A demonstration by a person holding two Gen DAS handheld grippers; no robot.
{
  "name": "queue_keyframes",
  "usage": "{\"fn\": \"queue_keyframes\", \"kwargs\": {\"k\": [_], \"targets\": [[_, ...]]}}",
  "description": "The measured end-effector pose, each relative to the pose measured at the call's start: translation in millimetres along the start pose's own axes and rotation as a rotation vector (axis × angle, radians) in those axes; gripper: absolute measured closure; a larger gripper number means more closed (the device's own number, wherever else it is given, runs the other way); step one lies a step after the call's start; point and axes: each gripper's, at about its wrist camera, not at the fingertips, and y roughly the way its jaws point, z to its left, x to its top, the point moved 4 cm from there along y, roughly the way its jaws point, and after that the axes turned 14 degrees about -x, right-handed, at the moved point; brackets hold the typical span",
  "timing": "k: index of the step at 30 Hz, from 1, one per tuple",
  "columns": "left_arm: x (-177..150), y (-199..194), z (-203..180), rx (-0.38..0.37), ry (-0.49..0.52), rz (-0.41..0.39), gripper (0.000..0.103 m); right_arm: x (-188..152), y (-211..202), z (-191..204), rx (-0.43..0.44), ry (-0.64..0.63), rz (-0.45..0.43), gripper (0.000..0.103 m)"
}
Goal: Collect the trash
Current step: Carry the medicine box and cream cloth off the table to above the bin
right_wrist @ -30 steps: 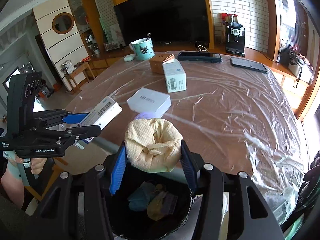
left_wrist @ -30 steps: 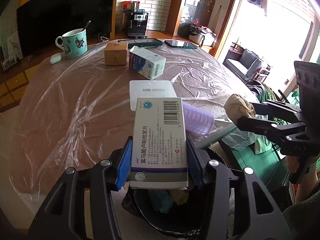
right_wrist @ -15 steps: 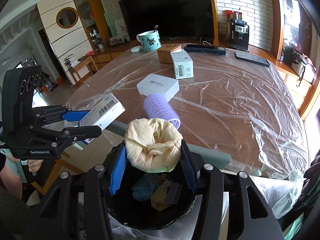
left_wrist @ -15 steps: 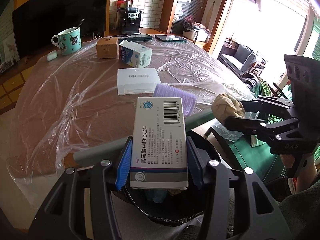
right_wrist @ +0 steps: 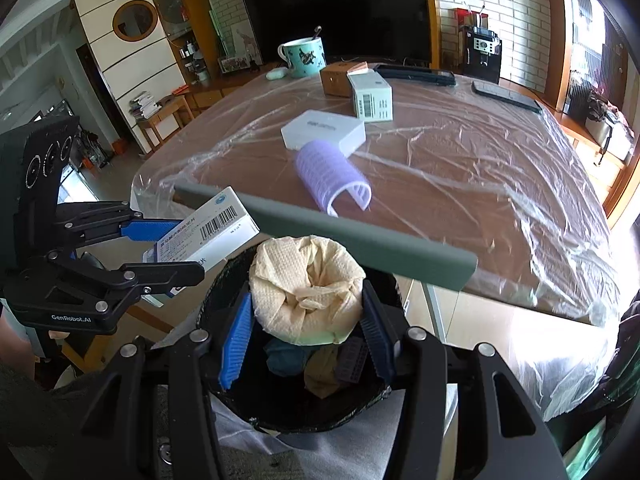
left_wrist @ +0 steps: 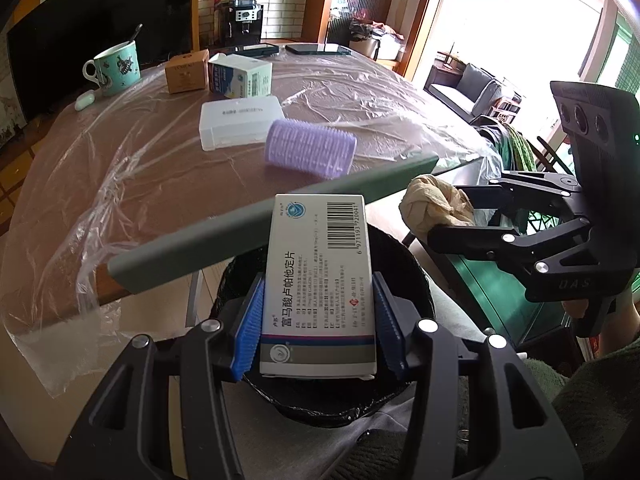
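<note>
Two pieces of trash are hanging over the round black-lined trash bin [right_wrist: 280, 412] beside the bench [left_wrist: 120, 168], which is covered with a wrinkled clear plastic sheet. With our left tongs [left_wrist: 318, 328] we are clamping a white rectangular cardboard medicine box [left_wrist: 320, 280] between the blue pads, its barcode end pointing away from us, above the bin's near rim. With our right tongs [right_wrist: 306, 338] we are squeezing a crumpled cream paper towel wad [right_wrist: 306, 284] directly over the bin's opening, where a dark blue scrap and a tan scrap are already lying inside.

On the bench, a lilac plastic hair roller [right_wrist: 332, 176] is lying on its side near the grey front edge, touching a flat white rectangular box [right_wrist: 324, 134]. Farther back, a small white carton with a barcode [right_wrist: 370, 96] is standing just beside a brown cardboard cube [right_wrist: 336, 80], with a turquoise patterned mug holding a spoon [right_wrist: 302, 56] near the far edge.
</note>
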Motion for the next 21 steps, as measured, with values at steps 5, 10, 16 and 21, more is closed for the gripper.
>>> {"fn": "queue_keyframes", "kwargs": {"k": [5,10,16,21], "targets": [[-9,10,-1,0.002,0.000,0.029,0.051,-10,5,1,0.005,0.009,0.025,0.052],[-14,19,1,0.003,-0.003,0.052,0.051,-17,11,5,0.010,0.007,0.044,0.052],[-20,26,6,0.007,-0.016,0.072,0.051,-21,20,7,0.013,0.007,0.070,0.052],[-23,31,10,0.008,-0.022,0.086,0.051,-25,31,6,0.014,0.019,0.096,0.052]]}}
